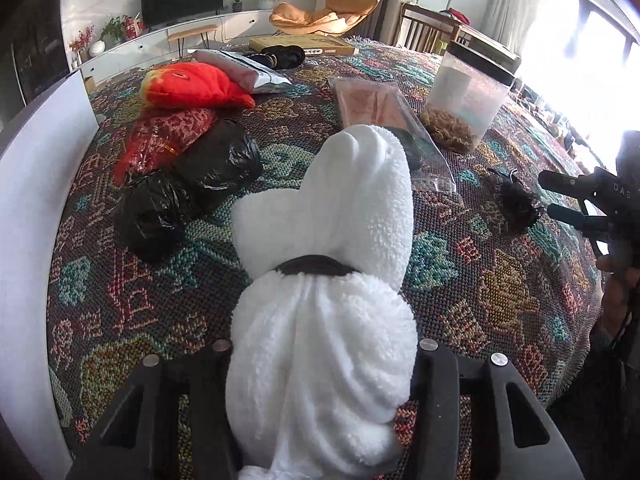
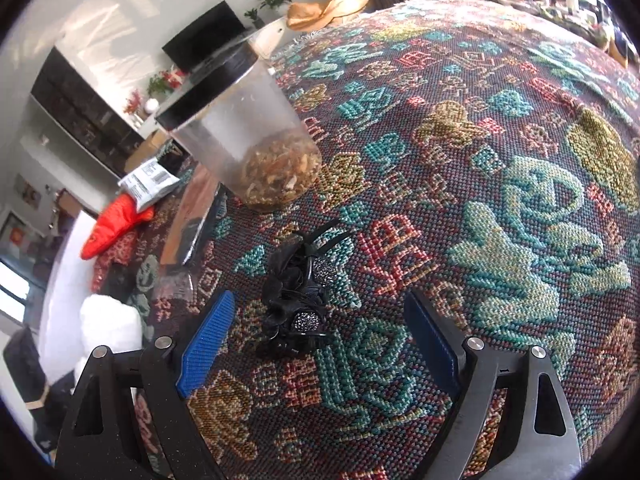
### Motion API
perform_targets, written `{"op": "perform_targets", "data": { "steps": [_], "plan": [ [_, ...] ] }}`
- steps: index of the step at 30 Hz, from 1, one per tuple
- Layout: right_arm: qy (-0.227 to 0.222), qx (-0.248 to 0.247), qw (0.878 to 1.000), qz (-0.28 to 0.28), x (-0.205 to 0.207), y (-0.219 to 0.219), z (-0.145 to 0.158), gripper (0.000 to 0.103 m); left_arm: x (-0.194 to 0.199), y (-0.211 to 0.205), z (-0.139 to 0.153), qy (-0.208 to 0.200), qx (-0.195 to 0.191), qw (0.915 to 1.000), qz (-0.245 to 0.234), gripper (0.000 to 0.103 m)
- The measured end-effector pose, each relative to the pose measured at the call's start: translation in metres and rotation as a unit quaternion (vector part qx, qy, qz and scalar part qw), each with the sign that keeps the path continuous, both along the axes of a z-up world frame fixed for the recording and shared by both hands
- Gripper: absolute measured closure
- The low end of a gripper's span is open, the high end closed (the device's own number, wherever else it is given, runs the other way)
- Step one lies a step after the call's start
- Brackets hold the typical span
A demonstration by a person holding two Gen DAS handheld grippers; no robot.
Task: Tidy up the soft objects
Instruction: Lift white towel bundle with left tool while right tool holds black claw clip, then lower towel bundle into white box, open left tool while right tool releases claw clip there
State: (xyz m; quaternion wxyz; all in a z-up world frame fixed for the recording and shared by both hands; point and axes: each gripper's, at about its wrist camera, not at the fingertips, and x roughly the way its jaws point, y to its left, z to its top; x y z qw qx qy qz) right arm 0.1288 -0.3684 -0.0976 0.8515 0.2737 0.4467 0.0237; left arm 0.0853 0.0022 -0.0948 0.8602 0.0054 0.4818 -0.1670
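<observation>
My left gripper [image 1: 322, 360] is shut on a white fluffy plush bundle [image 1: 332, 280] tied with a dark band; it is held above the patterned blanket [image 1: 480, 300]. The bundle also shows at the left edge of the right wrist view [image 2: 110, 326]. My right gripper [image 2: 320, 320] is open, its blue pads [image 2: 208, 340] on either side of a small black fabric hair accessory [image 2: 296, 304] lying on the blanket. The accessory also shows in the left wrist view [image 1: 516, 208], with the right gripper [image 1: 560, 196] just right of it.
Two black plastic bags [image 1: 192, 188], a red patterned bag [image 1: 164, 140] and a red fish plush [image 1: 192, 86] lie at the left. A clear canister with dried bits [image 1: 464, 100] [image 2: 248, 140], a pink packet [image 1: 372, 100] and a grey mailer [image 1: 240, 68] lie farther back.
</observation>
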Motion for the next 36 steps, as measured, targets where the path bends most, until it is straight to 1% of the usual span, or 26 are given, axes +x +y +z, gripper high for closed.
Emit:
{"op": "perform_targets", "data": {
  "steps": [2, 3, 4, 6, 7, 8, 9, 10, 11, 12, 13, 16, 18, 19, 21, 23, 24, 26, 27, 29, 31, 32, 33, 34, 35, 36],
  "plan": [
    [0.010, 0.031, 0.999, -0.030, -0.001, -0.022, 0.006, 0.014, -0.008, 0.008, 0.001, -0.002, -0.014, 0.9998, 0.015, 0.056],
    [0.020, 0.034, 0.999, -0.037, 0.001, -0.026, 0.009, 0.014, -0.011, 0.011, 0.002, -0.003, -0.019, 0.9996, 0.020, 0.056],
    [0.029, 0.025, 0.999, -0.036, 0.004, -0.024, 0.012, 0.013, -0.014, 0.014, 0.003, -0.005, -0.022, 0.9994, 0.025, 0.056],
    [0.057, -0.003, 0.998, -0.006, 0.014, -0.002, 0.019, 0.013, -0.020, 0.019, 0.005, -0.012, -0.022, 0.9991, 0.035, 0.056],
    [0.061, -0.010, 0.998, 0.019, 0.020, 0.016, 0.020, 0.013, -0.022, 0.020, 0.007, -0.014, -0.022, 0.9990, 0.038, 0.056],
    [0.068, -0.034, 0.996, 0.046, 0.026, 0.037, 0.021, 0.014, -0.023, 0.022, 0.008, -0.015, -0.023, 0.9988, 0.040, 0.056],
    [0.081, -0.082, 0.990, 0.075, 0.034, 0.058, 0.018, 0.015, -0.025, 0.024, 0.010, -0.016, -0.026, 0.9987, 0.042, 0.056],
    [0.096, -0.133, 0.982, 0.098, 0.040, 0.078, 0.013, 0.017, -0.027, 0.026, 0.012, -0.016, -0.028, 0.9985, 0.044, 0.056],
    [0.101, -0.169, 0.974, 0.110, 0.043, 0.092, 0.009, 0.018, -0.030, 0.029, 0.015, -0.018, -0.031, 0.9982, 0.047, 0.056],
    [0.107, -0.191, 0.969, 0.114, 0.043, 0.098, 0.004, 0.026, -0.033, 0.034, 0.019, -0.019, -0.036, 0.9979, 0.051, 0.056],
    [0.118, -0.199, 0.967, 0.111, 0.043, 0.100, -0.001, 0.067, -0.036, 0.039, 0.026, -0.021, -0.045, 0.9973, 0.055, 0.056],
    [0.103, -0.184, 0.974, 0.087, 0.033, 0.093, 0.003, 0.069, -0.046, 0.060, 0.050, -0.033, -0.072, 0.9945, 0.068, 0.056],
    [0.080, -0.174, 0.978, 0.085, 0.020, 0.089, 0.016, 0.069, -0.054, 0.081, 0.070, -0.045, -0.093, 0.9915, 0.080, 0.056],
    [0.066, -0.166, 0.980, 0.092, 0.014, 0.095, 0.027, 0.069, -0.058, 0.094, 0.081, -0.053, -0.102, 0.9897, 0.086, 0.056],
    [0.033, -0.141, 0.982, 0.124, 0.003, 0.115, 0.055, 0.069, -0.066, 0.125, 0.102, -0.075, -0.103, 0.9858, 0.110, 0.056],
    [-0.004, -0.110, 0.980, 0.169, -0.005, 0.151, 0.088, 0.069, -0.073, 0.160, 0.120, -0.095, -0.086, 0.9812, 0.145, 0.056],
    [-0.023, -0.088, 0.976, 0.196, -0.007, 0.174, 0.104, 0.069, -0.077, 0.179, 0.127, -0.103, -0.075, 0.9779, 0.166, 0.056],
    [-0.053, -0.041, 0.965, 0.253, -0.016, 0.225, 0.133, 0.069, -0.088, 0.219, 0.137, -0.115, -0.044, 0.9693, 0.212, 0.055],
    [-0.067, -0.021, 0.956, 0.284, -0.021, 0.254, 0.146, 0.069, -0.093, 0.238, 0.139, -0.117, -0.028, 0.9644, 0.235, 0.055],
    [-0.088, -0.001, 0.936, 0.341, -0.031, 0.312, 0.165, 0.069, -0.102, 0.273, 0.137, -0.115, 0.001, 0.9540, 0.277, 0.055],
    [-0.095, 0.017, 0.915, 0.392, -0.038, 0.370, 0.174, 0.069, -0.110, 0.301, 0.132, -0.108, 0.023, 0.9449, 0.308, 0.054],
    [-0.098, 0.023, 0.904, 0.415, -0.041, 0.398, 0.174, 0.067, -0.111, 0.312, 0.128, -0.102, 0.037, 0.9404, 0.323, 0.048],
    [-0.099, 0.033, 0.894, 0.436, -0.041, 0.423, 0.172, 0.064, -0.110, 0.322, 0.122, -0.090, 0.048, 0.9373, 0.333, 0.031],
    [-0.094, 0.043, 0.884, 0.456, -0.043, 0.444, 0.167, 0.059, -0.109, 0.330, 0.114, -0.078, 0.058, 0.9344, 0.343, 0.020],
    [-0.081, 0.048, 0.877, 0.470, -0.043, 0.459, 0.160, 0.038, -0.109, 0.336, 0.107, -0.072, 0.068, 0.9302, 0.354, 0.006],
    [-0.066, 0.052, 0.876, 0.475, -0.043, 0.469, 0.154, 0.032, -0.109, 0.340, 0.103, -0.072, 0.076, 0.9254, 0.364, 0.005]
  ]
}}
